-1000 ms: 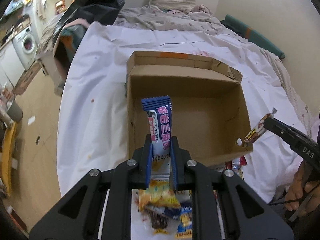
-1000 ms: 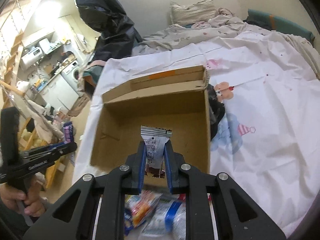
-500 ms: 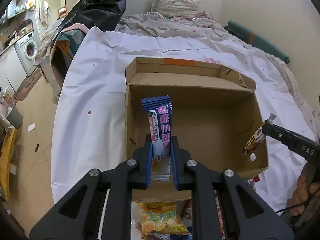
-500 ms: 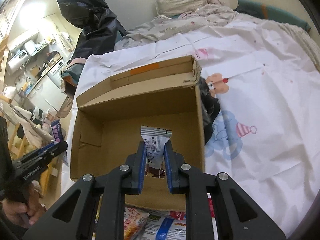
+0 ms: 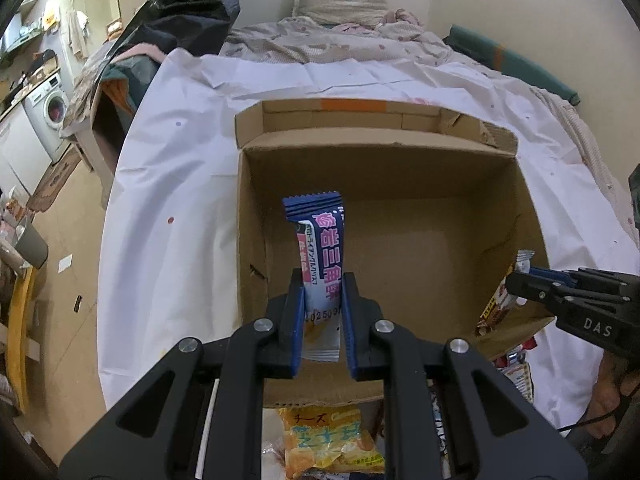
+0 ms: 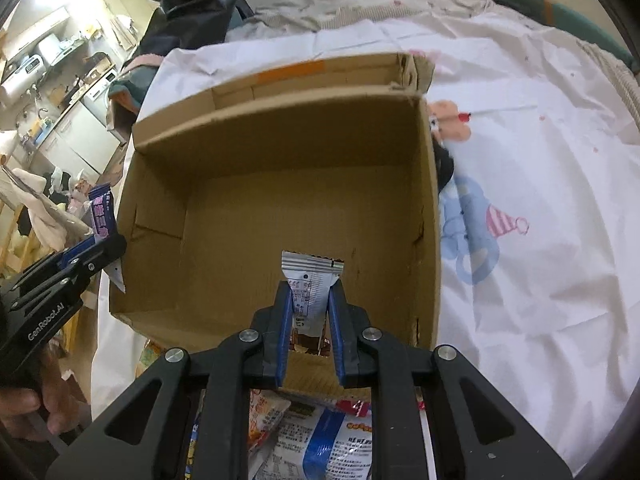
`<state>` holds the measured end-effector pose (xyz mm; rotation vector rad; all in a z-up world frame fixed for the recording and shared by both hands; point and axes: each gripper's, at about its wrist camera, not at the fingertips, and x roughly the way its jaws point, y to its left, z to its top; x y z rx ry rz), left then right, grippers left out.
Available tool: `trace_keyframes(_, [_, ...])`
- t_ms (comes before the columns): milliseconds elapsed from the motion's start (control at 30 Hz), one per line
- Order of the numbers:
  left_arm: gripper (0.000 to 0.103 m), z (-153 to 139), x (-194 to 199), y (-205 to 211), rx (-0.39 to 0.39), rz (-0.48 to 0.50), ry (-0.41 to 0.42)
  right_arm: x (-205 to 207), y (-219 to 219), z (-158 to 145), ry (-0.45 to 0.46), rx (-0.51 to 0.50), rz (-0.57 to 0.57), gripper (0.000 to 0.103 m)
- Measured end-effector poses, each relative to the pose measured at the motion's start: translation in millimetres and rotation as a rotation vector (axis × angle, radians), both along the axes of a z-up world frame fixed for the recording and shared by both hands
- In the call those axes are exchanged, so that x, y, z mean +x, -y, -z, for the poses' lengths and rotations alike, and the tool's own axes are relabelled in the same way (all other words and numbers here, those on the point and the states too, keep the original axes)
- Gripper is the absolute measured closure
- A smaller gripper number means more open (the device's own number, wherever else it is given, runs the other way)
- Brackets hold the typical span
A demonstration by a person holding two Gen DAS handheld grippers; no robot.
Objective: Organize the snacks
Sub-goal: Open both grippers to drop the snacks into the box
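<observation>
The blue snack bar, a long glossy foil wrapper with a crimped top edge and pink-and-white lettering, stood upright between my left gripper blades, pinched firmly near its lower end; it hung over the near-left part of the open cardboard box; in the right wrist view the same bar showed at the box's left wall, with the left gripper beneath it. My right gripper was closed tight on a silver snack packet, a flat crinkled pouch with a serrated top seal and fine print on its face, brown lower down; it was held over the near wall of the box, towards the right side; from the left wrist view I saw that packet edge-on at the box's right wall, clamped in the right gripper. The box was plain brown corrugated board, square, with creased walls, a folded far flap bearing an orange tape strip, and a bare floor. Just short of the box lay loose pouches: a yellow cheese snack bag, puffy and shiny, and a blue-and-white wrapper, flat and wrinkled. All rested on a white creased sheet printed with a cartoon figure; a rumpled floral quilt lay beyond.
</observation>
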<state>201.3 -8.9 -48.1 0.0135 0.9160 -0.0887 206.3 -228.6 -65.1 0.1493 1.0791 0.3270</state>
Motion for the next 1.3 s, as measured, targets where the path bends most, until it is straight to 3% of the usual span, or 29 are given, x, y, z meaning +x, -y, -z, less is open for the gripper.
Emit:
trace_keyframes(167, [0.087,1.1,-1.2,-1.9,-0.003,-0.007,-0.003,0.8,1.1,-0.4,-0.007,0.008,0.007,0.084])
trace_keyframes(200, [0.082,1.2,-1.9,-1.3,-0.002,-0.006,-0.005,1.4,1.8,-0.4,-0.008,0.010,0.009,0.083])
trace_keyframes(300, [0.053,0.6,-4.2,0.1,-0.028,0.004,-0.011,1.7,2.8,0.9,-0.011,-0.003,0.018,0.081])
trace_keyframes(467, [0.027,-6.7,-8.8,2.0,-0.027,0.004,0.024,4.5,5.5,-0.6,-0.003,0.006,0.041,0.078])
trace_keyframes(500, [0.023,-7.7,-9.5,2.0,-0.030,0.001,0.029,4.8,6.8,-1.4,0.001,0.011,0.049,0.070])
trace_keyframes(600, [0.022,-10.5,-10.5,-0.4,-0.050,-0.003,0.037,3.3,12.7,-7.9,0.047,0.035,0.084,0.021])
trace_keyframes(633, [0.022,-10.7,-10.2,-0.7,-0.053,-0.004,0.034,1.6,13.6,-10.7,0.072,0.034,0.095,0.015])
trace_keyframes(1033, [0.022,-14.7,-16.0,2.1,-0.042,-0.001,0.069,-0.9,12.7,-21.4,0.130,0.041,0.089,0.014])
trace_keyframes(1200, [0.022,-26.5,-22.6,-3.6,-0.027,-0.034,0.142,-8.0,15.9,-36.4,0.205,0.060,0.105,0.014])
trace_keyframes(1300, [0.018,-34.3,-26.1,-8.6,-0.023,-0.062,0.177,-9.0,16.8,-38.9,0.191,0.076,0.106,0.009])
